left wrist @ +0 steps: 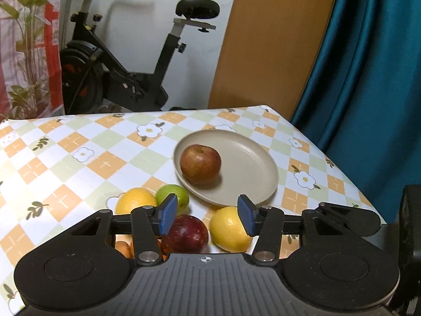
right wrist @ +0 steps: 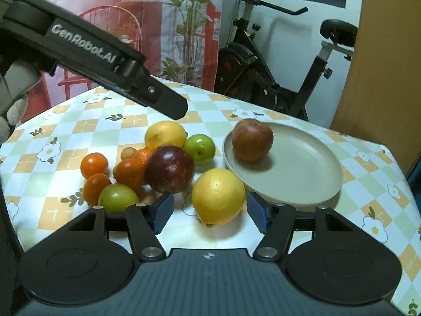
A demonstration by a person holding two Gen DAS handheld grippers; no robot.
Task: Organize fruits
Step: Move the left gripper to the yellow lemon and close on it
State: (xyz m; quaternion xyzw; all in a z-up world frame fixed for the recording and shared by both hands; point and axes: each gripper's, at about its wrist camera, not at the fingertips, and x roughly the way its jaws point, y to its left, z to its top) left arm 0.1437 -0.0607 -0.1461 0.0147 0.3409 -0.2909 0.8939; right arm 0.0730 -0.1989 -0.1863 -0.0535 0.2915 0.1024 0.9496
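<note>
We see one apple point(right wrist: 252, 140) on the plate point(right wrist: 302, 181). Right gripper point(right wrist: 210, 212) gapes around a loose lemon point(right wrist: 218, 196), pads clear; left gripper point(left wrist: 208, 217) hangs empty, unclosed, over the pile, probably lining up the next pick.

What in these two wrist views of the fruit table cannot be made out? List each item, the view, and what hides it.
- Left wrist view: the oranges are mostly hidden behind the left gripper.
- Right wrist view: the small tan fruit is half hidden behind the oranges; its kind is unclear.
- Right wrist view: the plate has its near rim covered by the right gripper.
</note>
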